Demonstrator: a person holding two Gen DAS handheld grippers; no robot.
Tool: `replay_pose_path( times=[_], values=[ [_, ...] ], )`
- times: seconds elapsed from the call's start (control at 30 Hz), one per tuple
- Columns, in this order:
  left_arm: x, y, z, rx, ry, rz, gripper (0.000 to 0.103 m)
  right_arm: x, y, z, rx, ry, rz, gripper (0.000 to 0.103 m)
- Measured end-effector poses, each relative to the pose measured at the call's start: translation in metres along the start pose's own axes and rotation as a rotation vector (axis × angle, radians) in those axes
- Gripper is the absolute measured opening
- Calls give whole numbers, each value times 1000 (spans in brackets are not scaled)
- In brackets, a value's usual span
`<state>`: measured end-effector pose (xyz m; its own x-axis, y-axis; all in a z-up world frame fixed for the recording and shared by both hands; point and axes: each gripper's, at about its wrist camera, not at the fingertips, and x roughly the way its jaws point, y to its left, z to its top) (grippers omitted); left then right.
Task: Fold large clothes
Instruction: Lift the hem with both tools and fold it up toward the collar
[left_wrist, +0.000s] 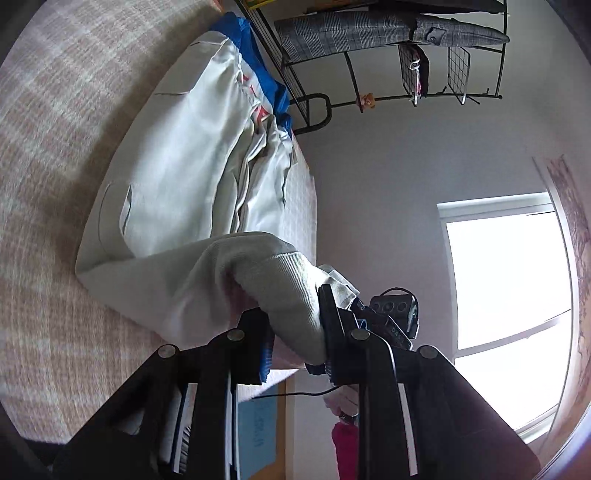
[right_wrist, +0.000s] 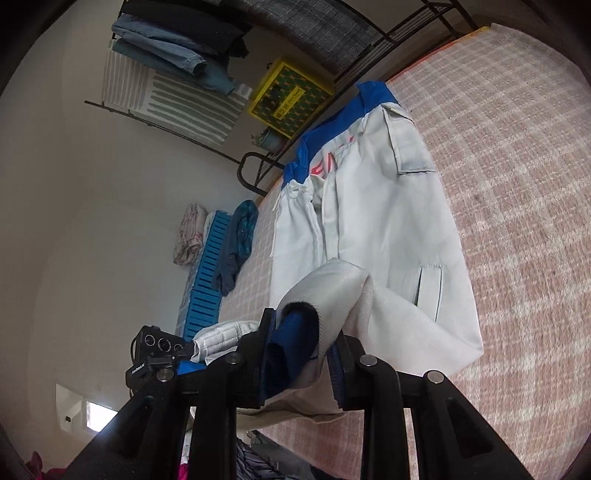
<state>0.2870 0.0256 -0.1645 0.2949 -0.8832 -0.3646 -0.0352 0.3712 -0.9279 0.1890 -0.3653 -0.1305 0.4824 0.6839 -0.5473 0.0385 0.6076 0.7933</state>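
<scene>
The left gripper is pinching a bunched hem corner of the white jacket, jaws pressed onto the cloth; the jacket lies lengthwise on the checked bed cover, its blue collar toward the far edge beside the black metal rack, its near hem lifted off the cover at the near edge; the right gripper is pinching the other hem corner, where the blue lining shows inside the fold between the jaws; a blue slatted crate with draped garments stands off the bed's left edge, apart from the jacket. Risks, as judgement: each grip holds a thick roll rather than a flat edge, so a layer may slip out when the hem is carried toward the collar; uneven travel of the two grippers would skew the fold line; the loose front panels may slide and bunch. Legible markings: red lettering on the jacket is partly hidden in folds and cannot be read; the yellow box on the rack carries a label too small to read.
</scene>
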Motion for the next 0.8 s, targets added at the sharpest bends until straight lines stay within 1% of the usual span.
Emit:
replay_pose_path(
  times=[0.1, 0.27, 0.37, 0.4, 0.43, 0.5, 0.53, 0.57, 0.6, 0.63, 0.67, 0.7, 0.73, 0.77, 0.8],
  values=[
    [15, 14, 18, -44, -24, 20, 20, 15, -8, 13, 17, 7, -68, 25],
    [33, 33, 43, -67, -58, 87, 21, 38, -32, 29, 107, 16, -122, 25],
    [46, 48, 55, -70, -50, 134, 22, 50, -44, 34, 134, 35, -146, 25],
    [48, 54, 58, -94, -47, 135, 22, 53, -49, 36, 151, 43, -144, 25],
    [51, 59, 60, -119, -44, 128, 22, 55, -53, 37, 172, 45, -133, 29],
    [52, 66, 64, -158, -37, 111, 23, 55, -59, 39, 217, 44, -96, 33],
    [52, 67, 65, -170, -35, 98, 25, 53, -62, 41, 242, 44, -74, 40],
    [52, 67, 66, -180, -31, 84, 29, 51, -64, 41, 266, 40, -52, 50],
    [50, 67, 67, -190, -26, 67, 33, 47, -66, 42, 281, 33, -34, 54],
    [48, 65, 68, -198, -19, 53, 44, 42, -67, 43, 287, 24, -19, 61],
    [46, 62, 70, -203, -18, 47, 57, 36, -67, 44, 287, 16, -5, 63],
    [42, 59, 72, -204, -22, 34, 60, 30, -66, 44, 279, 7, 12, 63],
    [38, 54, 74, -197, -26, 19, 60, 24, -64, 45, 266, -3, 28, 63],
    [34, 50, 77, -183, -31, 11, 60, 16, -62, 44, 243, -16, 27, 62],
    [29, 44, 79, -160, -36, 9, 60, 9, -58, 43, 205, -30, 7, 62]
  ],
)
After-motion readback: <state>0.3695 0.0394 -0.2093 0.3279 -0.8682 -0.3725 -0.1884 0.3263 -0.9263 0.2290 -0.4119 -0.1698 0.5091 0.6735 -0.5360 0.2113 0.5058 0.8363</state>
